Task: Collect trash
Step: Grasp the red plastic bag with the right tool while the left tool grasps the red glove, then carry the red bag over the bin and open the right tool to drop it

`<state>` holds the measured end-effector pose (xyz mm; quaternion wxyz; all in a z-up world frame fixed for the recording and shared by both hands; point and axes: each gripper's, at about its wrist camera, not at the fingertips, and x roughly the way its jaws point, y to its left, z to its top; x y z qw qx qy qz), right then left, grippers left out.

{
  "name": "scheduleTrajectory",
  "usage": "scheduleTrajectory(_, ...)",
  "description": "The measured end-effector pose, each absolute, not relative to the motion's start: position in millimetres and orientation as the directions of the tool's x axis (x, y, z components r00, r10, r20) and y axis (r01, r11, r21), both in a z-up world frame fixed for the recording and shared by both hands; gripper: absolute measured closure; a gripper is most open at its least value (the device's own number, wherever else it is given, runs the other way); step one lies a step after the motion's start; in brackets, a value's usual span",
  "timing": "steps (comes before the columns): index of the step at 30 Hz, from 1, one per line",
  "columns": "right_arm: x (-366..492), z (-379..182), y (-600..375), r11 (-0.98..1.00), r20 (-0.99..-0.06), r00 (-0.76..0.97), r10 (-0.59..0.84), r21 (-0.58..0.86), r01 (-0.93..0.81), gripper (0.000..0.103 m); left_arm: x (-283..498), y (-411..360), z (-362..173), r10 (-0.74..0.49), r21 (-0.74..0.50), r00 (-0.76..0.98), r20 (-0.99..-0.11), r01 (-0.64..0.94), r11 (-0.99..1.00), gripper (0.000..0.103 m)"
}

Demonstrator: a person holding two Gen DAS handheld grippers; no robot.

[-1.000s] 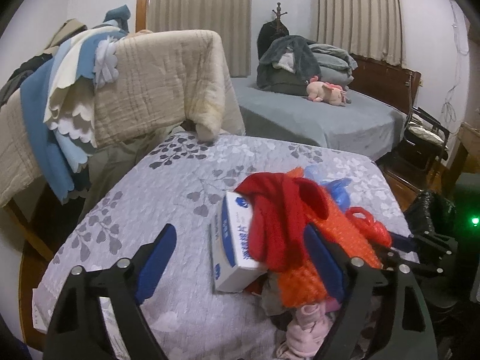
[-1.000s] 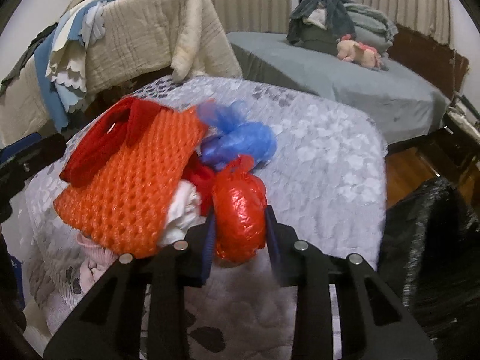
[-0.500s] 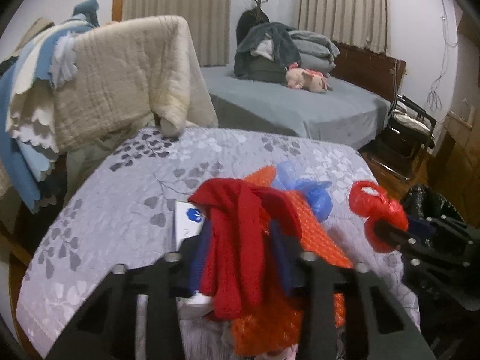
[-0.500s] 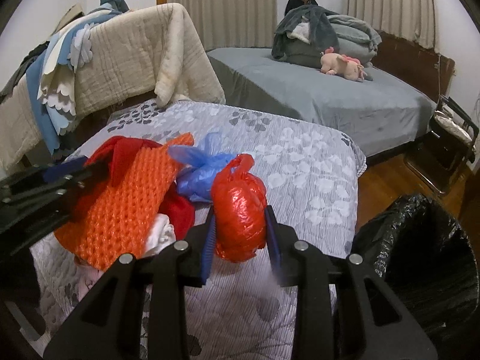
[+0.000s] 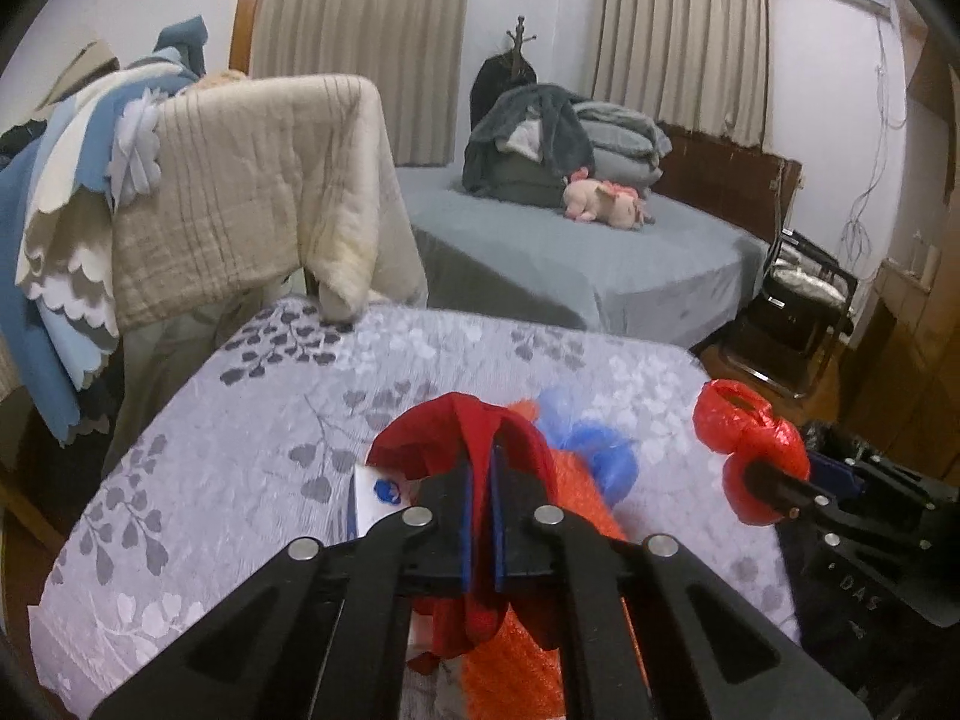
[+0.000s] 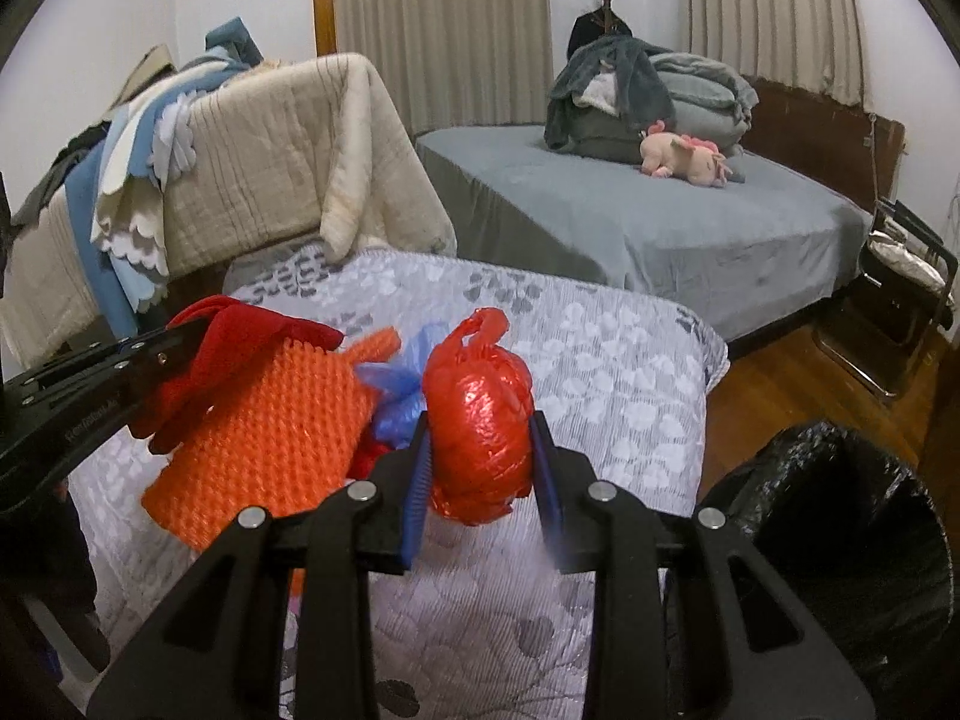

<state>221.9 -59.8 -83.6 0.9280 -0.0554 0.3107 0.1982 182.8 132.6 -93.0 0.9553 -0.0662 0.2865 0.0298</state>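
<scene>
My left gripper (image 5: 479,468) is shut on a red cloth (image 5: 447,429) that drapes over an orange knitted piece (image 6: 264,420); the cloth is pinched thin between the blue pads. Lifted clear of the bedspread, a knotted red plastic bag (image 6: 480,414) sits in my right gripper (image 6: 483,450), which is shut on it. That bag (image 5: 747,450) also shows at the right of the left wrist view. A crumpled blue plastic bag (image 6: 393,387) lies behind the orange piece. A white box with blue print (image 5: 375,501) peeks out under the cloth.
The pile rests on a bed with a grey leaf-patterned spread (image 5: 252,420). A black bin bag (image 6: 840,540) stands open at the lower right on the wooden floor. Quilts hang over a rack (image 5: 240,192) at the left. A second bed (image 6: 660,222) with a pink plush toy lies beyond.
My left gripper went from wide open around the red cloth to shut on it. My right gripper rose with the red bag, away from the pile.
</scene>
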Motion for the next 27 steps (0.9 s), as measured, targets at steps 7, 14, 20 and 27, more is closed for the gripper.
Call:
scheduleTrajectory(7, 217, -59, -72, 0.920, -0.552, 0.760, 0.343, 0.035, -0.390, 0.073, 176, 116, -61, -0.003, -0.110, 0.876, -0.482, -0.056, 0.992, 0.098)
scheduleTrajectory(14, 210, -42, -89, 0.926, -0.520, 0.785, 0.336, 0.030, -0.376, 0.073, 170, 105, -29, -0.004, -0.106, 0.913, -0.408, -0.043, 0.993, 0.098)
scheduleTrajectory(20, 203, -37, -99, 0.932, -0.517, 0.793, 0.323, 0.026, -0.363, 0.073, 168, 95, -26, -0.033, -0.106, 0.908, -0.417, -0.012, 0.994, 0.098)
scheduleTrajectory(27, 191, -26, -126, 0.945, -0.504, 0.810, 0.300, 0.045, -0.323, 0.073, 164, 70, -20, -0.106, -0.123, 0.902, -0.419, 0.060, 0.991, 0.098)
